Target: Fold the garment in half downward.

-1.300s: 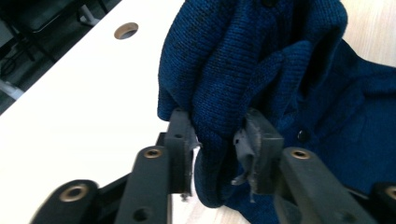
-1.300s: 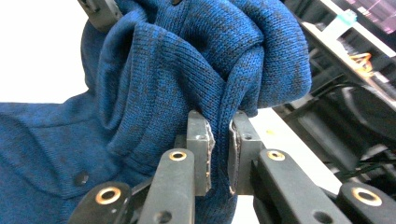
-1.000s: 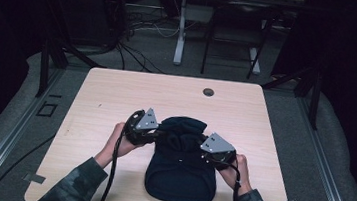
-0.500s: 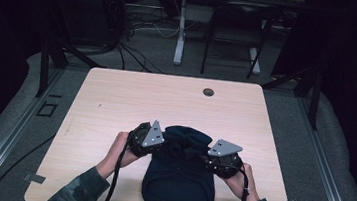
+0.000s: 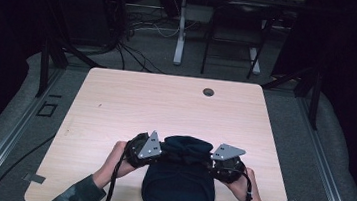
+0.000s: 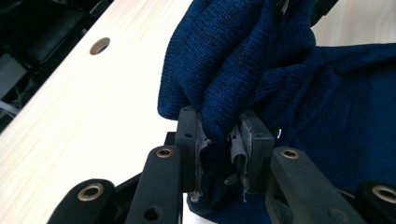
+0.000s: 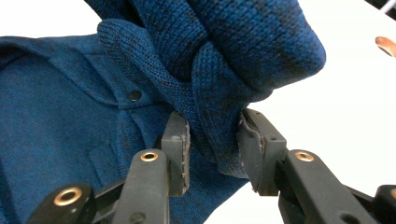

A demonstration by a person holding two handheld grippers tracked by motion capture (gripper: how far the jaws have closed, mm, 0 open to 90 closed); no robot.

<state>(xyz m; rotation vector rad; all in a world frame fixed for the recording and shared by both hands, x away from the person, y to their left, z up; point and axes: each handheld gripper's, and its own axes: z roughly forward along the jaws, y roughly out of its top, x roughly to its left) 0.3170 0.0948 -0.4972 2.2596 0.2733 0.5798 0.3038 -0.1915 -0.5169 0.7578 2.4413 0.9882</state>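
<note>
Grippers clamped on a folded blue knit garment

Knit fabric is pinched between the jaws of the left gripper point(image 6: 218, 140), as seen in the left gripper view: a thick bunched fold of the dark blue garment point(image 6: 289, 88) is squeezed between the two worn pads, and more of the cloth is spread flat on the table behind the fold. In the right gripper view, the right gripper point(image 7: 212, 142) is likewise closed on a rolled, ribbed edge of the garment point(image 7: 60, 107), with a small round snap point(image 7: 135, 95) visible on the flat part just beside the fold.

From the high view, the left gripper point(image 5: 147, 148) is held at the left side of the garment point(image 5: 179, 188) and the right gripper point(image 5: 224, 161) at its right side, each gripped by a hand, the left hand point(image 5: 110, 161) and the right hand point(image 5: 244, 185), with sleeves entering from the bottom edge. The far end of the garment is gathered into a raised hump between the two grippers, while the rest is laid flat toward the near edge of the table point(image 5: 131, 100). A round hole point(image 5: 208, 91) is set in the tabletop near the far edge, well apart from the garment. Cables and table legs are seen on the floor beyond.
</note>
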